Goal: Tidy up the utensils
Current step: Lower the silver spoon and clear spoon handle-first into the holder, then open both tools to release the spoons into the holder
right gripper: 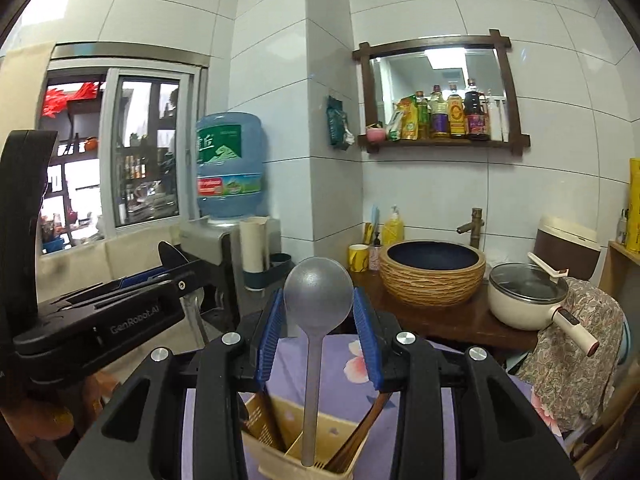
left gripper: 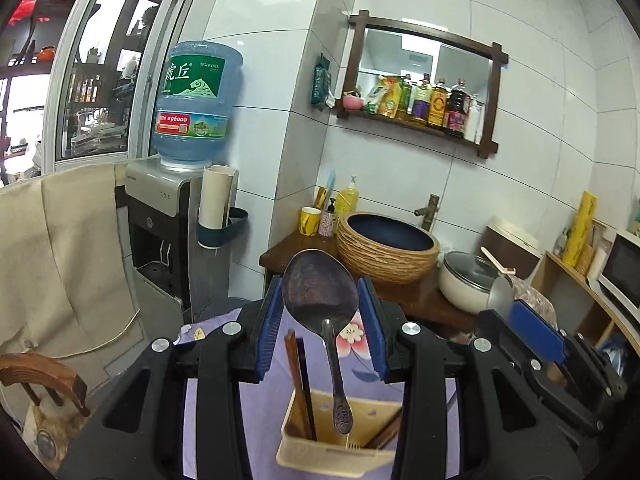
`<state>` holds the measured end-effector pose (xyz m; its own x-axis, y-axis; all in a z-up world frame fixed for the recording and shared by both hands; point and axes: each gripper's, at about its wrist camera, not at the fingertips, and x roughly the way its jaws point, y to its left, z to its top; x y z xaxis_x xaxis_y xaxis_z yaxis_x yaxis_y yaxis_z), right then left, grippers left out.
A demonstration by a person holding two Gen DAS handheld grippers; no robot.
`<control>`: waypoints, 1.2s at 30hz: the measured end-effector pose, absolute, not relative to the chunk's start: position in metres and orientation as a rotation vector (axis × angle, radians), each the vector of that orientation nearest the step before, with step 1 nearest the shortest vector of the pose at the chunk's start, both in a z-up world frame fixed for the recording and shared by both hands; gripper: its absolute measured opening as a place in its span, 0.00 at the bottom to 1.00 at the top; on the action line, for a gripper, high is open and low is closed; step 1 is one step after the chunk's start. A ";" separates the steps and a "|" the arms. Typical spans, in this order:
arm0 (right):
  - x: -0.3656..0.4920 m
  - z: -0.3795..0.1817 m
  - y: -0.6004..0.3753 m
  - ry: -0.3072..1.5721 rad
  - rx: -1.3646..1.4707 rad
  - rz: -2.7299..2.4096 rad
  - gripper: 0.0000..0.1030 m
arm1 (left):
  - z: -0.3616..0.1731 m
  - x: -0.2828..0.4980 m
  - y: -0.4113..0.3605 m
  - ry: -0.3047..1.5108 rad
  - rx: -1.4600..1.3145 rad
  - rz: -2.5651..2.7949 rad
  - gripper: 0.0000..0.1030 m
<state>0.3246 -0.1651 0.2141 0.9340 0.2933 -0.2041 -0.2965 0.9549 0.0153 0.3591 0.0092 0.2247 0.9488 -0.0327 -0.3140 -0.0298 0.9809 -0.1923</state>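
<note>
dark spoon: looking like tarnished metal, dull and mottled in the bowl, with an embossed handle end.
grey spoon: showing a matt, finely speckled grey surface; metal or plastic cannot be told.
utensil caddy: appearing as cream plastic, smooth, with a slotted base.
chopsticks: looking like dark brown wood.
left gripper: showing matt black plastic, ribbed blue pads and shiny metal bolts.
tablecloth: lying as lilac floral cloth.
basin: showing a ridged, woven-looking tan outside and a smooth dark blue inside.
wall tiles: gleaming glossy white.
</note>
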 end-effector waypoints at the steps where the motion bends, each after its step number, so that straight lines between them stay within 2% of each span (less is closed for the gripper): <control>1: 0.331 0.210 -0.164 0.210 -0.017 0.289 0.34 | 0.221 0.367 0.007 0.328 -0.191 0.007 0.37; 11: 0.341 0.125 -0.164 0.266 -0.033 0.234 0.34 | 0.142 0.392 -0.003 0.429 -0.169 -0.012 0.37; 25: 0.329 0.078 -0.158 0.354 -0.124 0.221 0.35 | 0.096 0.382 -0.020 0.513 -0.104 -0.058 0.37; 26: 0.329 0.077 -0.159 0.354 -0.119 0.221 0.35 | 0.098 0.379 -0.018 0.506 -0.110 -0.059 0.39; 28: 0.325 0.077 -0.162 0.346 -0.108 0.223 0.37 | 0.104 0.371 -0.014 0.488 -0.125 -0.068 0.50; 29: 0.323 0.078 -0.164 0.341 -0.103 0.226 0.40 | 0.107 0.367 -0.013 0.476 -0.129 -0.068 0.61; 30: 0.319 0.081 -0.165 0.335 -0.095 0.230 0.42 | 0.113 0.359 -0.010 0.447 -0.133 -0.061 0.65; 33: 0.300 0.089 -0.175 0.313 -0.072 0.237 0.47 | 0.124 0.333 -0.002 0.389 -0.115 -0.043 0.74; 35: 0.281 0.093 -0.182 0.312 -0.069 0.247 0.59 | 0.127 0.313 0.003 0.360 -0.104 -0.037 0.82; 36: 0.269 0.093 -0.186 0.312 -0.068 0.253 0.60 | 0.127 0.299 0.007 0.341 -0.100 -0.041 0.86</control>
<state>0.2695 -0.1859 0.0930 0.9204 0.2358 -0.3120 -0.2566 0.9661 -0.0269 0.2990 0.0074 0.1273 0.9416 -0.0575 -0.3319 0.0236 0.9942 -0.1053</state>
